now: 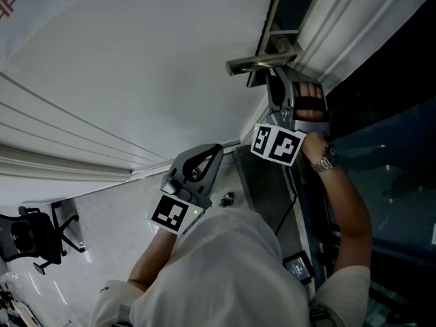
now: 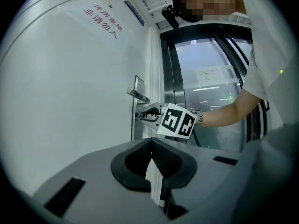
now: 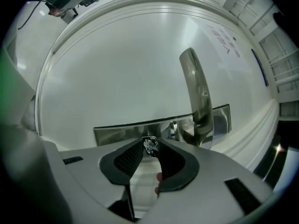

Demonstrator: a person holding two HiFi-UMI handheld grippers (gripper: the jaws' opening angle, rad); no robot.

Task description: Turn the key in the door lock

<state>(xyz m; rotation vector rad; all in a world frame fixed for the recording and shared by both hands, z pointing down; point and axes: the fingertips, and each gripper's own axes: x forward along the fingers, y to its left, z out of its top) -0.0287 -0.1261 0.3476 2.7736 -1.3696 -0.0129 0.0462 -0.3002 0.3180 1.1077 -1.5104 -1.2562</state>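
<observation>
The white door (image 1: 136, 67) carries a metal lever handle (image 1: 255, 63) on a long lock plate (image 3: 121, 129). My right gripper (image 1: 274, 73) reaches level to the plate just under the handle (image 3: 198, 92). Its tips are shut on the small metal key (image 3: 150, 146) and its ring, which stick out of the plate. In the head view the key is hidden behind the gripper. My left gripper (image 1: 218, 147) hangs back from the door, lower and to the left, shut with nothing in it. From the left gripper view the right gripper (image 2: 140, 115) shows at the lock below the handle (image 2: 138, 94).
A glass partition (image 1: 395, 148) with a dark frame stands right of the door. A paper notice (image 2: 210, 73) hangs on the glass. Red lettering (image 2: 105, 18) is printed high on the door. A black office chair (image 1: 30, 240) stands on the pale floor at left.
</observation>
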